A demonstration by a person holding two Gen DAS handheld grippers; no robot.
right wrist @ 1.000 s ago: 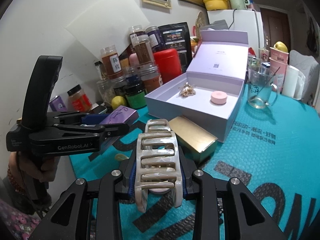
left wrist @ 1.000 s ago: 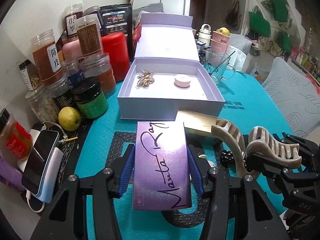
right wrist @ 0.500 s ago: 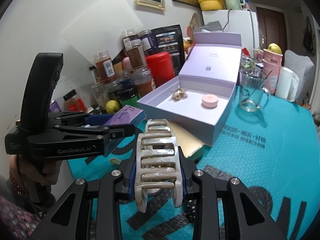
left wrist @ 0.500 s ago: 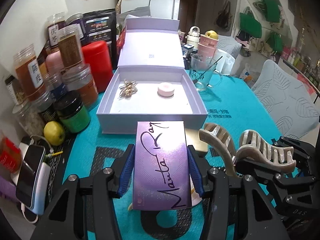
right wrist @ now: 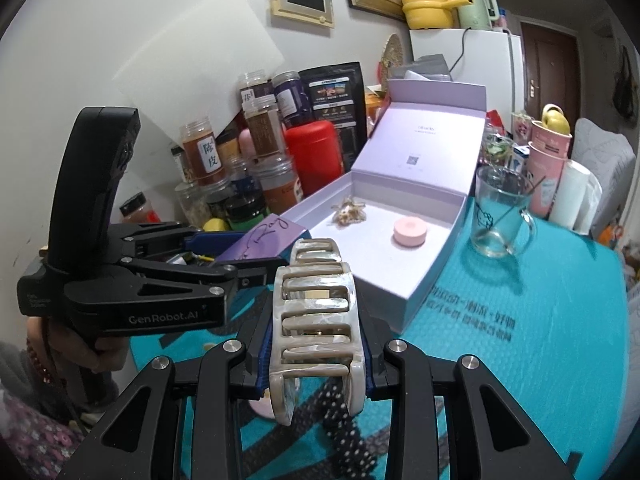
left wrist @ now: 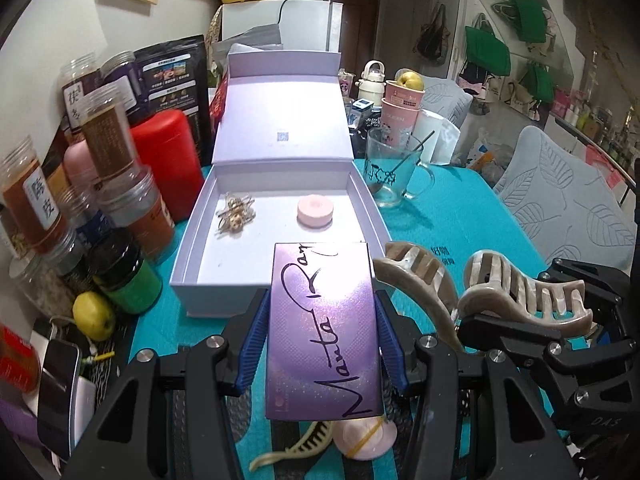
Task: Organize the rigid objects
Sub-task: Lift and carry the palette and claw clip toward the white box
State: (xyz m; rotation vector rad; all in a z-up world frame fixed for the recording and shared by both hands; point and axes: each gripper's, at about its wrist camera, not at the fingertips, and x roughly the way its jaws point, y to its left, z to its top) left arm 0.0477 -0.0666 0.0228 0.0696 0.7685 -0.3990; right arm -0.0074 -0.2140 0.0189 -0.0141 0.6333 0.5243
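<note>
Since a second ago both my hands have risen and carried forward: the open lilac cardboard gift box (left wrist: 280, 216) now lies just ahead of my left gripper (left wrist: 323, 322), where before it lay farther ahead, and the flat gold box that showed beside my left fingers is now hidden from both views. My grips have not changed. My left gripper is clamped on the glittery purple rectangular case with black script (left wrist: 323, 328), blue pads pressing its two long edges; its long axis runs straight out along my fingers, and its far end reaches over the near wall of the gift box. My right gripper (right wrist: 316, 344) is clamped on the beige pearly plastic claw hair clip (right wrist: 316, 316), pads on its two sides, its long axis also along my fingers. Inside the gift box, ahead of my left fingers, lie a gold filigree brooch (left wrist: 235, 219) and a round pink tin (left wrist: 315, 211), apart from each other. Left of the gift box crowd brown-filled plastic jars (left wrist: 34, 200), a red canister (left wrist: 168, 164) and a yellow lemon (left wrist: 94, 316); a clear glass mug with a spoon (left wrist: 390, 178) stands to its right on the teal mat (right wrist: 532, 320). Under my left fingers lie a cream comb-like clip (left wrist: 292, 446) and a pink round puff (left wrist: 366, 438).
</note>
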